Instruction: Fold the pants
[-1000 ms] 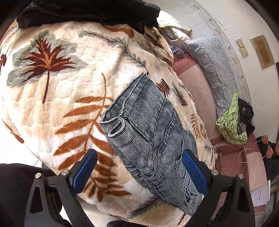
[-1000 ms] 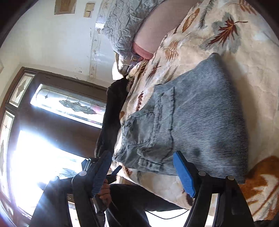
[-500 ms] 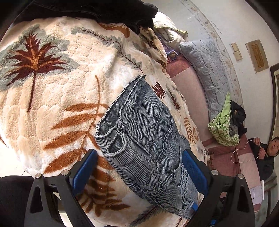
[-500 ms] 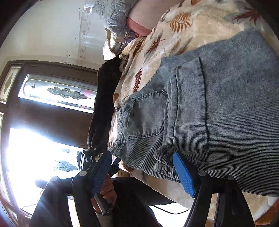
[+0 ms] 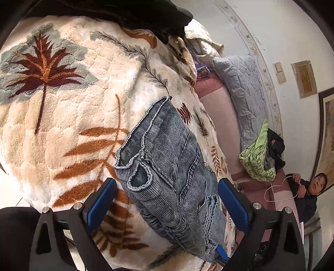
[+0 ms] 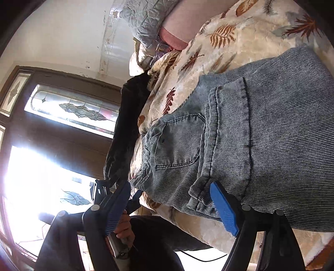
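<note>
Now both grippers' jaws gape over the folded pants (image 5: 167,177), right opening.

A cream fleece blanket (image 5: 68,116) with rust and grey leaf print covered the bed. A black garment (image 5: 133,14) lay at its 12 o'clock edge. At 2 o'clock a grey quilted pillow (image 5: 244,87) rested on a pink mattress (image 5: 217,112). A green patterned bag (image 5: 256,160) sat at 3 o'clock. A stained-glass window (image 6: 73,108) was at 9 o'clock in the right wrist view.
</note>
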Demonstrator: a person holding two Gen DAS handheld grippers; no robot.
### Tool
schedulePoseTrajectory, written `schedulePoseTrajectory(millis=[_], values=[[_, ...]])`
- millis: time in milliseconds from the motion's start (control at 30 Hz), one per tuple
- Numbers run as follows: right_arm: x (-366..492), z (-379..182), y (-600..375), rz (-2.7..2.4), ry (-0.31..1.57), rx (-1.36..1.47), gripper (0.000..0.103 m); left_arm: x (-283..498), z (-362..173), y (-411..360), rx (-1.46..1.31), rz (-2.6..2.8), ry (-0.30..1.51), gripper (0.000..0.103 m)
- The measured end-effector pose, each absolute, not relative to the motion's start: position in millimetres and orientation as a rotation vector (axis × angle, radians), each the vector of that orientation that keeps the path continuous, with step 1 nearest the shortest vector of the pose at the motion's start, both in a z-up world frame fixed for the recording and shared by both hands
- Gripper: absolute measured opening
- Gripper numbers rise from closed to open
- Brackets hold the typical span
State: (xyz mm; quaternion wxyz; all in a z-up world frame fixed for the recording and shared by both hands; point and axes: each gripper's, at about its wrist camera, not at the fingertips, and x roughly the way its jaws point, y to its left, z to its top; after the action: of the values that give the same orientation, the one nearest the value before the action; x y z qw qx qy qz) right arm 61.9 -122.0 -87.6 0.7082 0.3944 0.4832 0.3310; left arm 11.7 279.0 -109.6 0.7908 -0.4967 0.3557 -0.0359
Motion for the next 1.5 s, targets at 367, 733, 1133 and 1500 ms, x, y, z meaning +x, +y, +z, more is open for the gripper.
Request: schedulePoseTrajectory(millis=[367,733,1133,1500], values=[[51.2,-94.2,-136.4,0.797,0.982,0.951,0.081,24.6,-113.7,272.8,-1.071,-0.034,0.8,0.097],[66.0,-71.8,-114.4,0.855,1.039,0.954,0.081,33.4,-113.2,271.0,-0.914,0.019,0.837,0.012],[174.1,-120.3,-14.2,0.557,1.425,0.864,0.095,31.2,-102.3,264.5,-0.833,-0.015,0.777,0.011],[192.4,-113.0,4.6,0.511,1.51,0.767,0.1,28.8,-101.4,267.5,-0.841,-0.023,0.769,0.011]])
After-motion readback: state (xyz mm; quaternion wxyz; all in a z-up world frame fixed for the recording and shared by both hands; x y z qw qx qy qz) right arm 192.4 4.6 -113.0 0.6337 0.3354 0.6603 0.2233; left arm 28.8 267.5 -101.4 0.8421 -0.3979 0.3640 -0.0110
